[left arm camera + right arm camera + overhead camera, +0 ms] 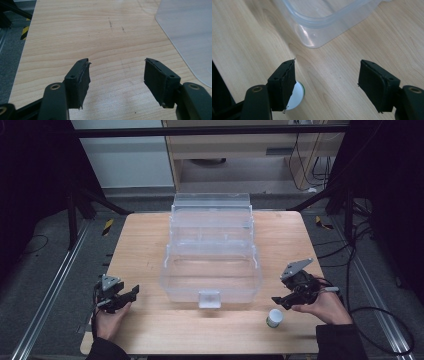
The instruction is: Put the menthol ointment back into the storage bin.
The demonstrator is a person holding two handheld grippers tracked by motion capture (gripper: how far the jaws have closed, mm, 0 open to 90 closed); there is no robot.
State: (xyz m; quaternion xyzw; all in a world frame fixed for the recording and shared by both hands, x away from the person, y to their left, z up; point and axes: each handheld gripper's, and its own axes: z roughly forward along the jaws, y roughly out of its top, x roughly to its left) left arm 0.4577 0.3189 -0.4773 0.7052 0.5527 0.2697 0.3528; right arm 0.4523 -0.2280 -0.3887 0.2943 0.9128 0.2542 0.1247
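A clear plastic tiered box stands open in the middle of the wooden table, with a white latch at its front. A small white jar with a green band stands near the front right. My right gripper hovers just above and right of the jar, jaws wide apart and empty; in the right gripper view the jar peeks from behind the left jaw, with the box corner ahead. My left gripper rests open at the front left, bare wood between its jaws.
The box's rim shows at the right of the left gripper view. The table's left edge drops to a grey floor with metal rails. Cables trail on the floor at the right.
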